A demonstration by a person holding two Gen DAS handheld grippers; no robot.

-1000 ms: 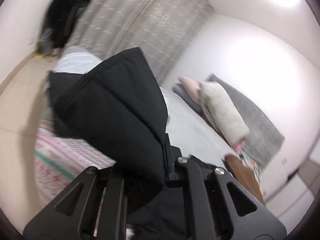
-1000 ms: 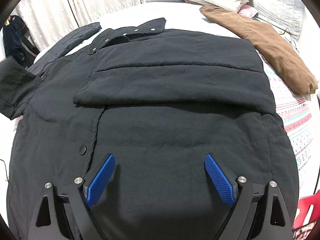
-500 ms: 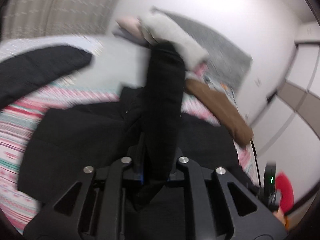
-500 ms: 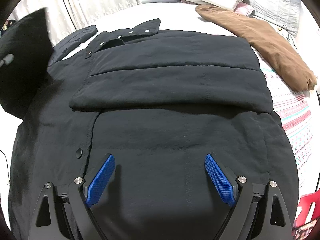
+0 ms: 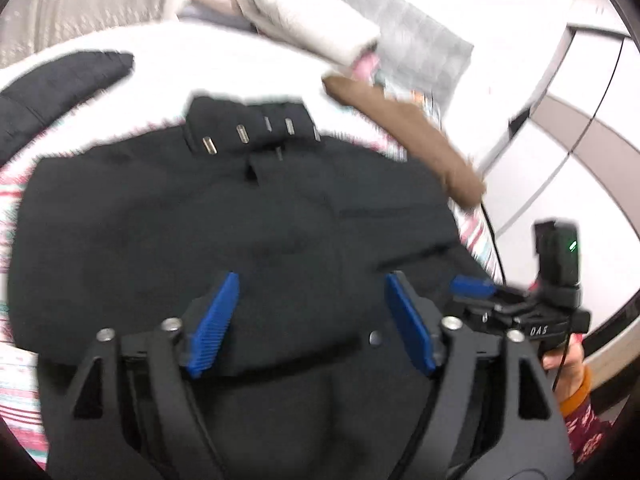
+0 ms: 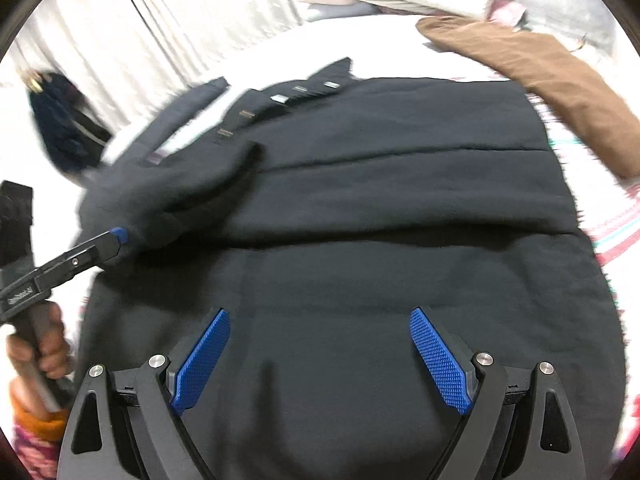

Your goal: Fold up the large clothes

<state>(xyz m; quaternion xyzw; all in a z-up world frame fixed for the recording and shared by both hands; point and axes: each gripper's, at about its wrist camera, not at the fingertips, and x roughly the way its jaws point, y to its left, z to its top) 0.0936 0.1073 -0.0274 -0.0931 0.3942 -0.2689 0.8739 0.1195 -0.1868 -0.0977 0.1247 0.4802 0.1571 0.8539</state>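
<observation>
A large black padded jacket (image 5: 224, 216) lies flat on the bed, collar with metal snaps (image 5: 244, 132) at the far end. It also fills the right wrist view (image 6: 380, 208). A sleeve (image 6: 172, 184) lies folded across its left chest. My left gripper (image 5: 308, 324) is open and empty above the jacket's middle; in the right wrist view its blue fingertip (image 6: 119, 235) touches the folded sleeve. My right gripper (image 6: 320, 356) is open and empty above the jacket's lower part; it shows at the right of the left wrist view (image 5: 472, 286).
A brown garment (image 6: 540, 80) lies on the bed to the right of the jacket. Pillows and a grey quilt (image 5: 320, 28) are piled at the headboard. Another dark garment (image 5: 60, 84) lies at far left. Curtains (image 6: 160, 32) hang behind. The striped bedspread (image 6: 612, 216) shows at the edges.
My left gripper carried the black sleeve over onto the jacket's chest and has opened, letting it go. My right gripper stayed open over the jacket's lower part.
</observation>
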